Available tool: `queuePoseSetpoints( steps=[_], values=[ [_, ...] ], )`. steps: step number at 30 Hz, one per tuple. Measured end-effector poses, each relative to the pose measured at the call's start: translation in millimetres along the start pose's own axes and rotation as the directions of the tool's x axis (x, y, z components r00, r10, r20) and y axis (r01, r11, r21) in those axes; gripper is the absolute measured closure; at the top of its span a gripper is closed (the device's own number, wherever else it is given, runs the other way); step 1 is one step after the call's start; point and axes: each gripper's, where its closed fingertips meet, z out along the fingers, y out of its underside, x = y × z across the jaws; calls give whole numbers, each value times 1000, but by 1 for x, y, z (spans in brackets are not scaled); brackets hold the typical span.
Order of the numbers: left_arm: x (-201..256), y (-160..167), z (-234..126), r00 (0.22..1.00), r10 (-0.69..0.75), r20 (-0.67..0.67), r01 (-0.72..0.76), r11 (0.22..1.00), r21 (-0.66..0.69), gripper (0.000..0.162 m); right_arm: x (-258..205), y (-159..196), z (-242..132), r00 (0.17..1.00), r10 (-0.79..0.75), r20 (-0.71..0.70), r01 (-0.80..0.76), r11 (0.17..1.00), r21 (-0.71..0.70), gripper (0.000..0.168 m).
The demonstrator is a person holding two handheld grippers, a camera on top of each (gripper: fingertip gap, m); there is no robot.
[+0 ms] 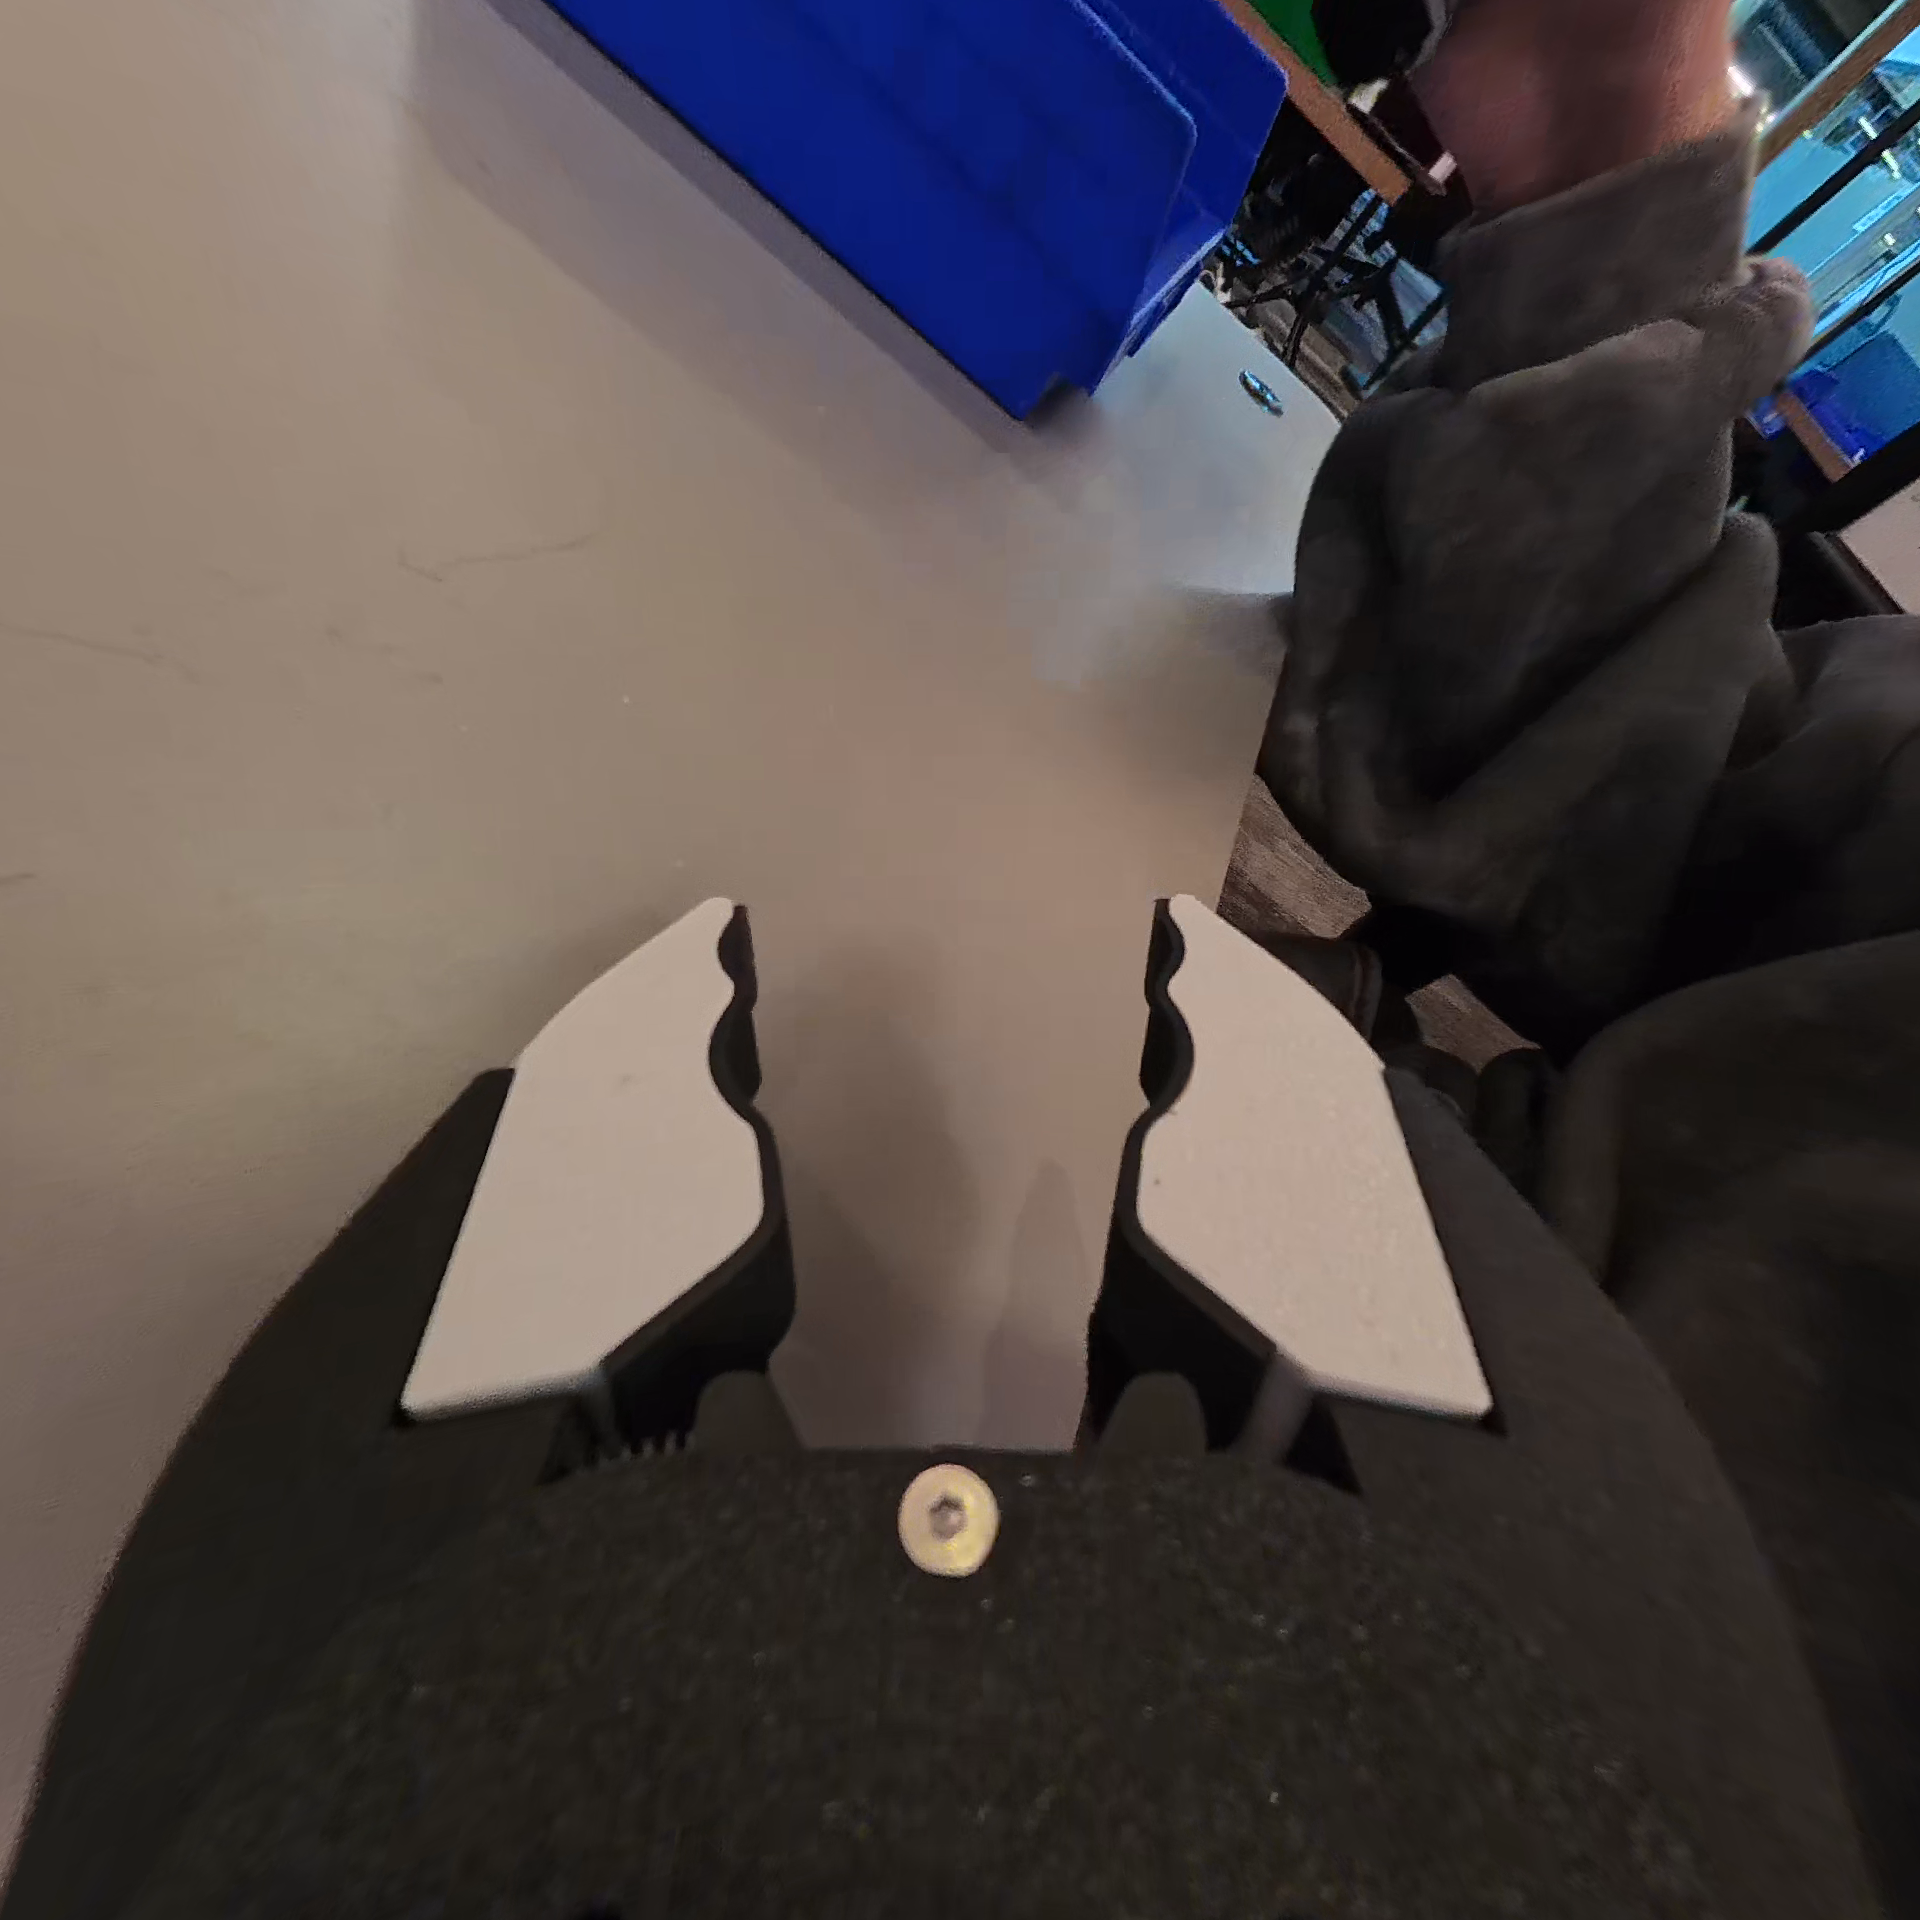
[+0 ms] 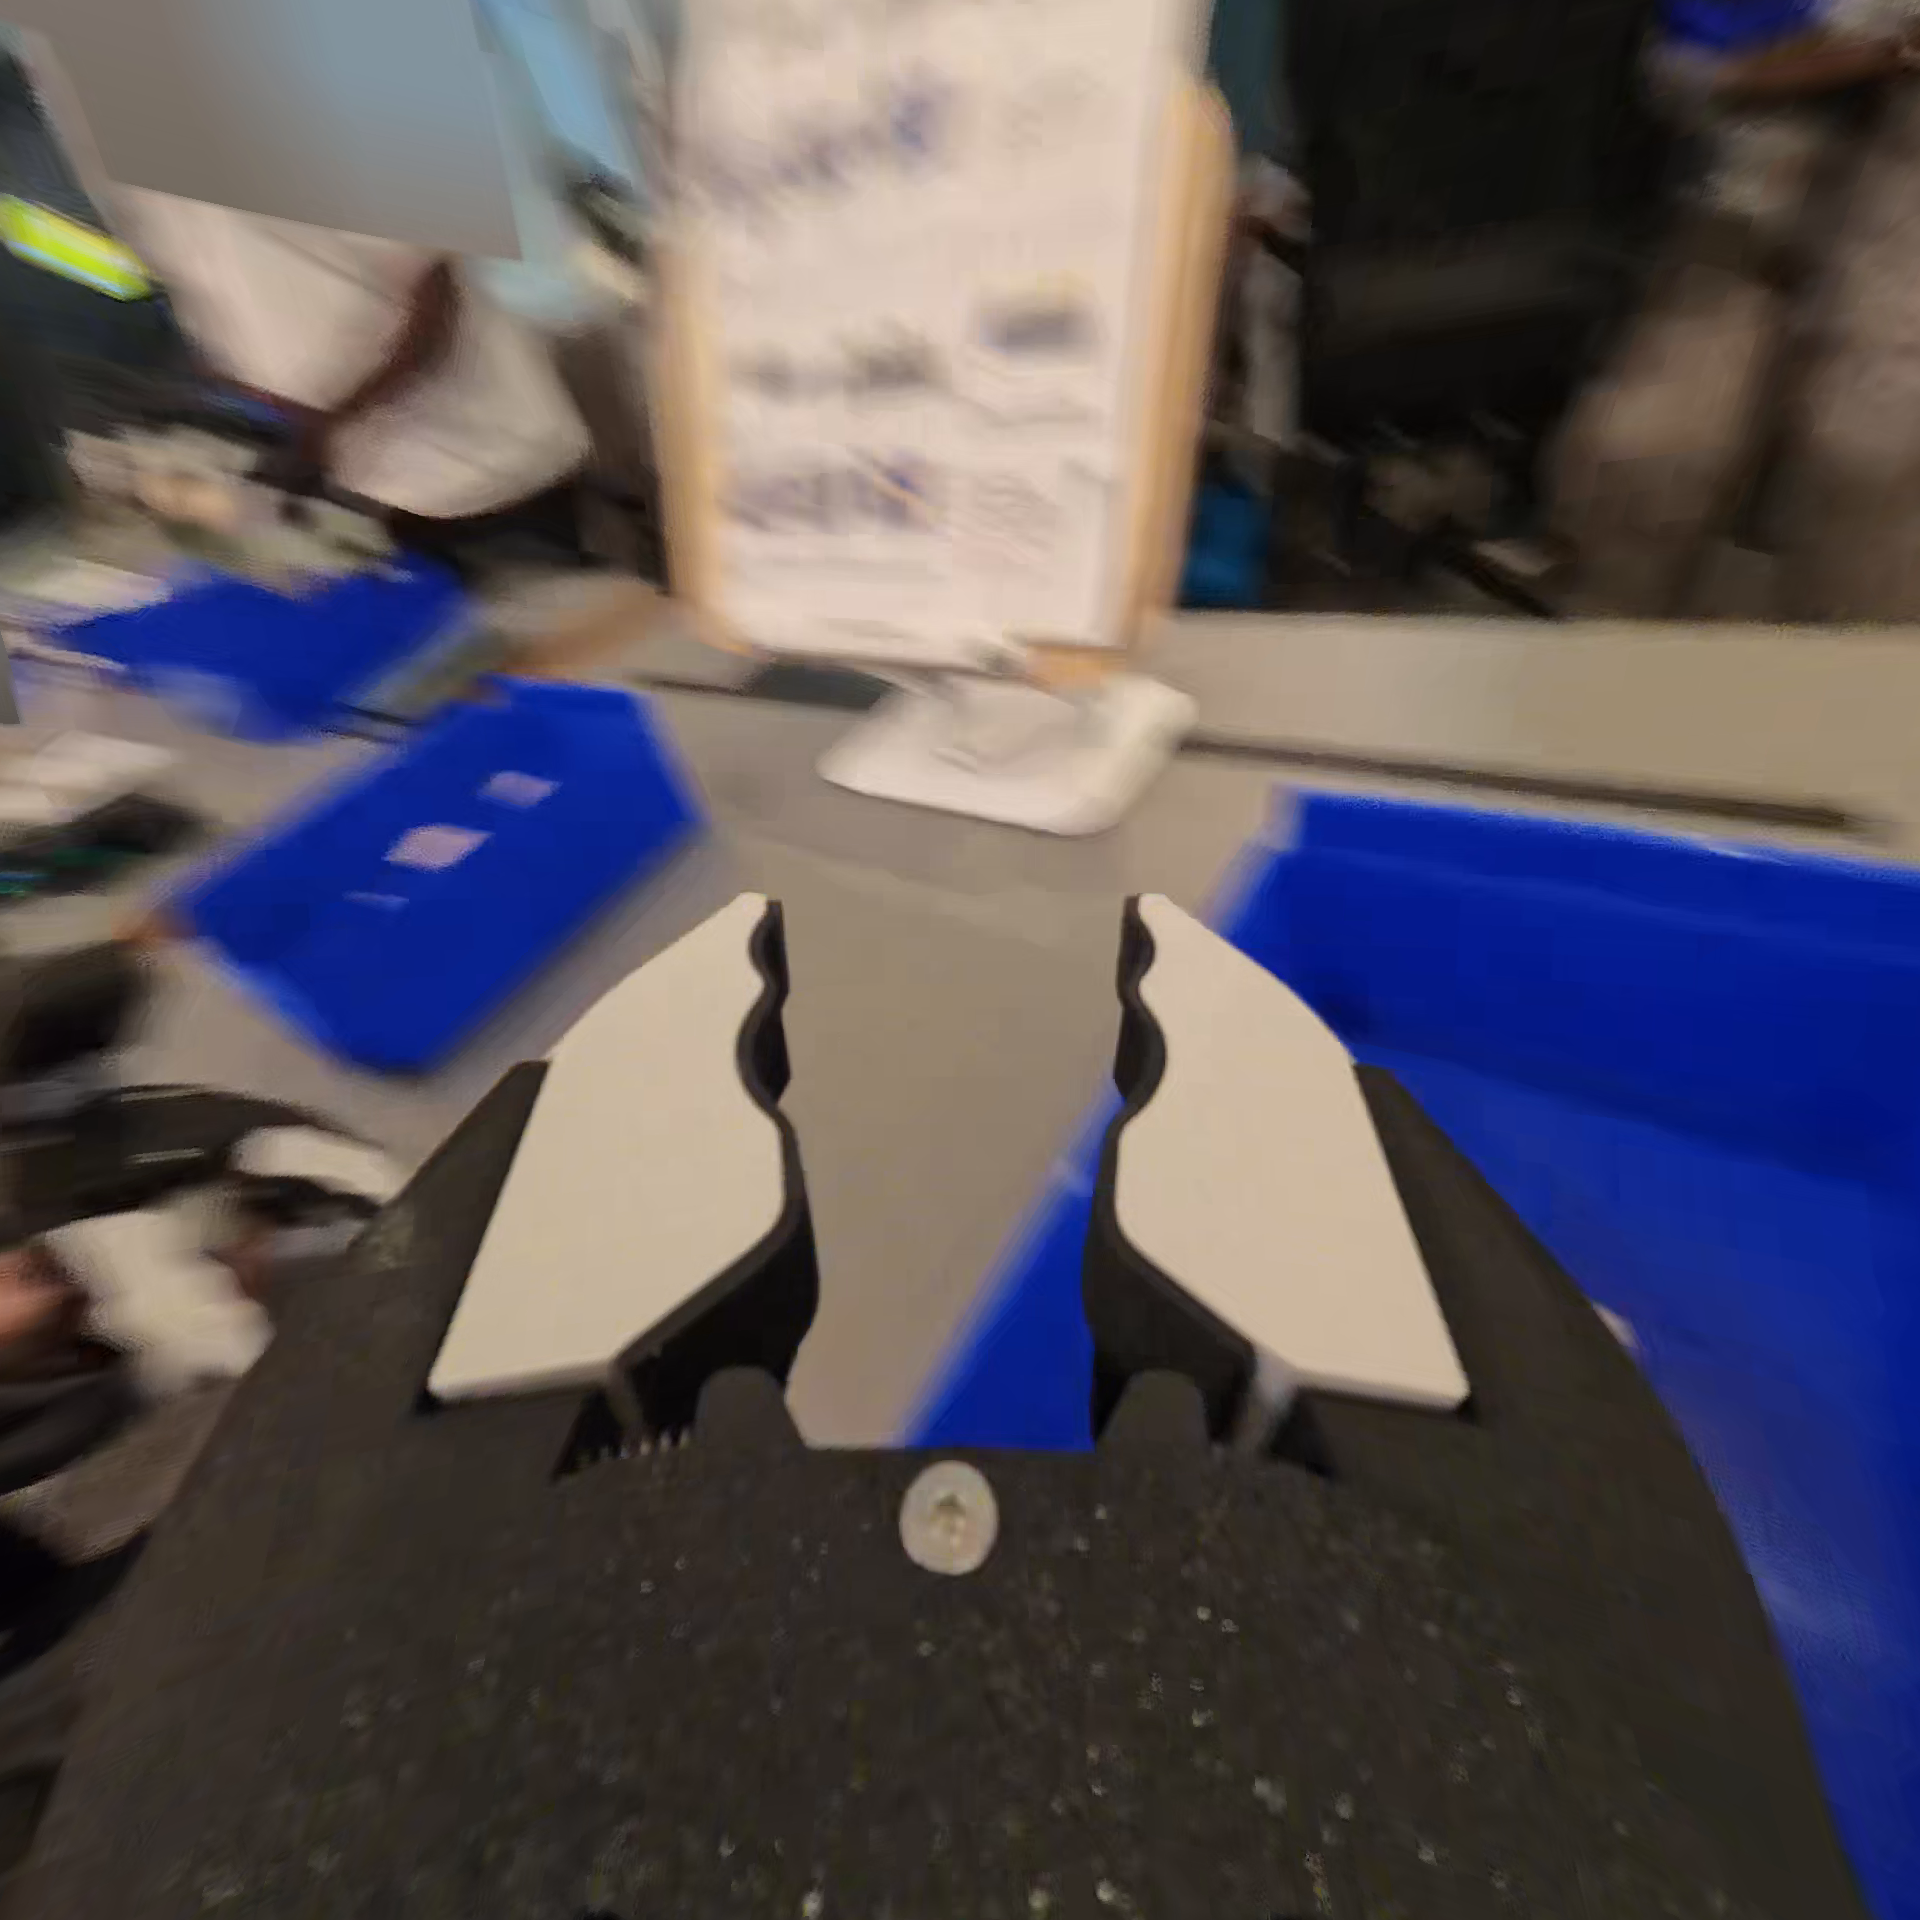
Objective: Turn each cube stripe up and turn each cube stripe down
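My left gripper (image 1: 951, 914) hangs over the grey table (image 1: 312, 623), jaws apart, nothing between them. Beyond it a blue bin (image 1: 935, 177) sits on that table; a grey sleeve (image 1: 1538, 623) crowds the table's right edge. My right gripper (image 2: 951, 914), also parted and empty, is beside a near blue bin (image 2: 1558, 1039); farther off, another bin (image 2: 436, 873) and a white stand (image 2: 997, 769), all blurred. No cube visible in either view.

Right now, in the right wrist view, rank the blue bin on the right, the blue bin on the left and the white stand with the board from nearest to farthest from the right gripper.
1. Blue bin on the right: beside and under the right gripper's right finger.
2. Blue bin on the left: ahead, left, apart from the fingers.
3. White stand with the board: farthest, straight ahead.
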Motion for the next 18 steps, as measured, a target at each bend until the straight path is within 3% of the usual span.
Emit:
queuePoseSetpoints(
  steps=[1, 3, 5, 7, 9, 12, 15, 18],
  values=[
    [1, 2, 1, 1000, -8, -8, 7, 1000, -12, 91, -34, -2, 5, 989, 18, 149, -27, 998, 60, 109],
    [2, 6, 2, 1000, -9, -6, 9, 999, -36, 94, -103, 25, 16, 907, 56, 417, -84, 995, 48, 105],
    [5, 8, -2, 1000, 6, -1, -6, 998, -60, 97, -153, 73, 22, 829, 82, 553, -92, 996, -9, 108],
    [8, 1, -20, 998, 53, 24, -52, 996, -73, 97, -188, 104, 23, 774, 51, 631, -93, 995, 33, 107],
    [-5, -9, -55, 977, 156, 142, -143, 985, -100, 97, -209, 125, 22, 741, 62, 668, -71, 997, -13, 111],
    [-46, -24, -127, 912, 243, 331, -183, 962, -202, 102, -213, 145, 22, 765, 22, 644, 46, 995, -89, 110],
    [-89, -35, -190, 868, 299, 397, -164, 927, -338, 101, -209, 142, 22, 775, -21, 631, 65, 997, -46, 112],
    [-153, -33, -231, 761, 477, 440, -188, 811, -555, 100, -209, 144, 22, 752, 35, 658, 25, 996, -81, 113]
  ],
)
